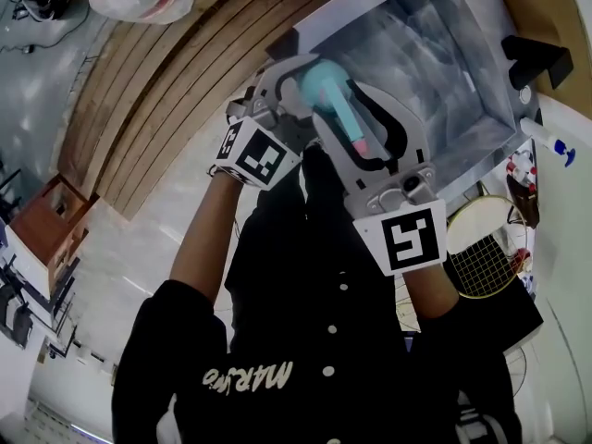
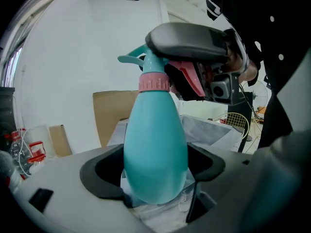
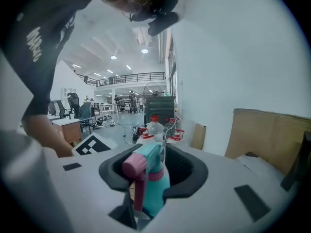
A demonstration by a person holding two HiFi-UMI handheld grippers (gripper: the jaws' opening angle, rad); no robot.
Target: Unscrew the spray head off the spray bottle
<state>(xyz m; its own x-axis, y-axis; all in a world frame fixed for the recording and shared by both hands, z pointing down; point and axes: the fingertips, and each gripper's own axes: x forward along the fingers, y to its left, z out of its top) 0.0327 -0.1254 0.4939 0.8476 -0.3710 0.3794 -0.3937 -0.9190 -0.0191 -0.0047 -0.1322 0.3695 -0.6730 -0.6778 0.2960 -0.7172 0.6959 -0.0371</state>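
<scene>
A teal spray bottle (image 1: 331, 95) is held up over the person's chest. My left gripper (image 2: 155, 178) is shut on its fat body (image 2: 155, 154), which fills the space between the black pads. Above the body come the pink collar (image 2: 154, 83) and the teal spray head (image 2: 141, 57). My right gripper (image 1: 356, 123) reaches over that head from the other side. In the right gripper view the spray head (image 3: 146, 164) with its pink nozzle (image 3: 133, 165) stands between the pads with room on the right side, so my right gripper (image 3: 150, 174) is open.
A grey-white sheeted table (image 1: 435, 54) lies beyond the grippers. A badminton racket (image 1: 486, 248) and a white spray bottle (image 1: 546, 141) lie at the right. Brown cardboard (image 2: 109, 115) leans on the wall. Clear bottles with red caps (image 3: 154, 127) stand behind the head.
</scene>
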